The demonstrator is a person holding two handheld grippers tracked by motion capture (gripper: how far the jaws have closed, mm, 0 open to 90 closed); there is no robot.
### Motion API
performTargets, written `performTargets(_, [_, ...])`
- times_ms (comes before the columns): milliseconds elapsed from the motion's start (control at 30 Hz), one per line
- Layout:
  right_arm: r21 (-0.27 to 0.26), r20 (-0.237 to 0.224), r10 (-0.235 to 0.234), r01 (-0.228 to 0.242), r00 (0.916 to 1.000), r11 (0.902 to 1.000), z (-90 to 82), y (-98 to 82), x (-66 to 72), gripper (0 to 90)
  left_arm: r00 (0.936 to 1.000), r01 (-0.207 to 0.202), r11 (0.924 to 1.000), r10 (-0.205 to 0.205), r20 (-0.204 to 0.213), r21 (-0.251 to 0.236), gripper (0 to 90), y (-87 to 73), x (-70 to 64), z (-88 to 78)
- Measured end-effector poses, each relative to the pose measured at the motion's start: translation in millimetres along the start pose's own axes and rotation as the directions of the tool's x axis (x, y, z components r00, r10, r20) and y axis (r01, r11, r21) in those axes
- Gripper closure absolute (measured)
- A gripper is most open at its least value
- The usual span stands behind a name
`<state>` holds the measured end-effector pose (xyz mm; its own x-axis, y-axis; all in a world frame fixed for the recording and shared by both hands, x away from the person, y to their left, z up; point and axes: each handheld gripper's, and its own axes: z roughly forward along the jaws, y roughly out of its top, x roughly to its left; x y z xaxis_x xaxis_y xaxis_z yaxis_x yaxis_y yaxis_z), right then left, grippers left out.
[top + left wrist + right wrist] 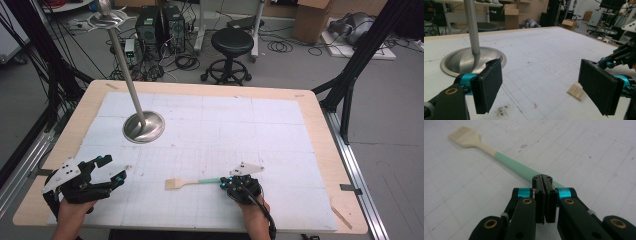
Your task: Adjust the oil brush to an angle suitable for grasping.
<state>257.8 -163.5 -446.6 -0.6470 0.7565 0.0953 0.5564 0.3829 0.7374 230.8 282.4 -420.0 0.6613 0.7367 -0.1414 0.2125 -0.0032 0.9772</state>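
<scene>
Wore no sleeves on either forearm. Carried matte black two-jaw tools: left gripper and right gripper, each topped with a pale grey three-cornered plate. Showed teal anodised collars at the jaw pivots, brass-coloured rivets along black linkage arms, small dark screws at the jaw tips. Had flat, black, foam-like pads. Trailed a black cable from the right tool.
</scene>
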Motion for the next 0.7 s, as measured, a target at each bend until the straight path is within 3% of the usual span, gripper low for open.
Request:
performTargets(67, [0.006, 0.011, 0.022, -0.022, 0.9997, 0.9997, 3.5, 4.6, -3.1, 89.0, 1.0000, 0.003, 1.0000, -0.003, 0.003, -0.003, 19.8, -0.1, 0.0, 0.0])
performTargets(167, [0.007, 0.008, 0.092, -0.092, 0.9957, 0.9957, 8.1, 9.5, -8.3, 89.0, 1.0000, 0.000, 1.0000, 0.000, 0.005, -0.001, 19.9, -0.2, -0.4, 0.2])
performTargets(267, [0.008, 0.024, 0.108, -0.108, 0.9938, 0.9941, 11.5, 13.5, -10.3, 88.9, 1.0000, 0.001, 1.0000, -0.001, 0.007, 0.000, 19.9, -0.4, -1.2, 0.7])
performTargets(367, [0.015, 0.033, 0.108, -0.108, 0.9936, 0.9940, 12.0, 16.9, -6.9, 88.6, 1.0000, 0.001, 1.0000, -0.001, 0.005, -0.002, 20.0, -0.6, -1.5, 0.5])
performTargets(533, [-0.032, -0.041, 0.059, -0.060, 0.9974, 0.9977, 19.0, 29.7, 12.7, 88.5, 1.0000, 0.004, 1.0000, -0.004, 0.003, 0.001, 20.1, -0.7, -0.7, 1.1])
performTargets(700, [-0.028, -0.097, 0.034, -0.037, 0.9947, 0.9989, 42.5, 45.9, 29.0, 88.2, 1.0000, 0.007, 1.0000, -0.007, 0.001, -0.001, 20.3, -0.7, -0.4, -0.4])
